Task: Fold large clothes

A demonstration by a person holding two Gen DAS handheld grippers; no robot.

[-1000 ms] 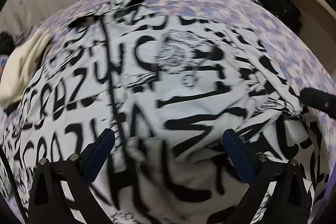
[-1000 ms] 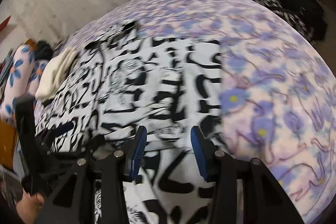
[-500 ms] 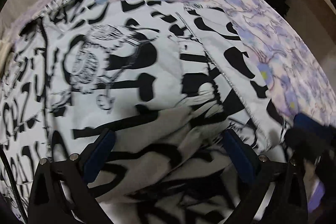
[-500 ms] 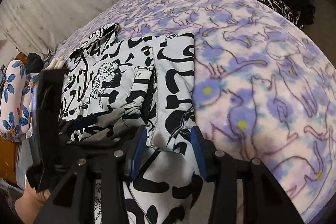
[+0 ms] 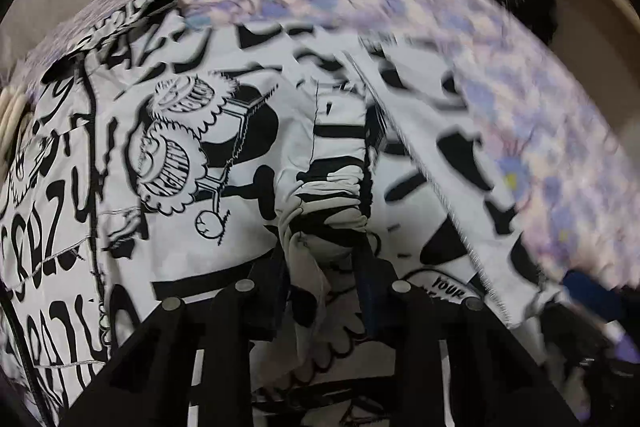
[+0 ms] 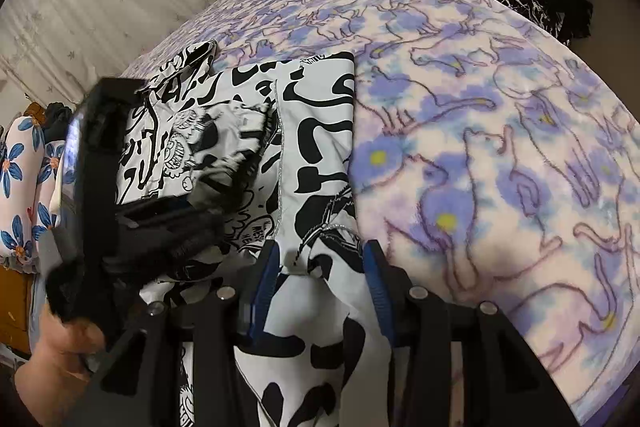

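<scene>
Left wrist view: "YOUR" legible on black-and-white printed shirt (image 5: pixel 208 155) at 5 o'clock from left tool (image 5: pixel 322 267); other lettering too distorted to read. Left tool closing, bunched shirt fold between pads. Right wrist view: shirt (image 6: pixel 316 131) spread on purple cat-print blanket (image 6: pixel 500 147), reaching 12 o'clock from right tool (image 6: pixel 320 267), partly spread, pinching shirt hem.

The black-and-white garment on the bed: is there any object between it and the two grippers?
Nothing visible does. The left gripper is closing its jaws on a bunched fold of the black-and-white garment, and the right gripper has the garment's edge between its fingers. Only the purple blanket lies around it.
</scene>
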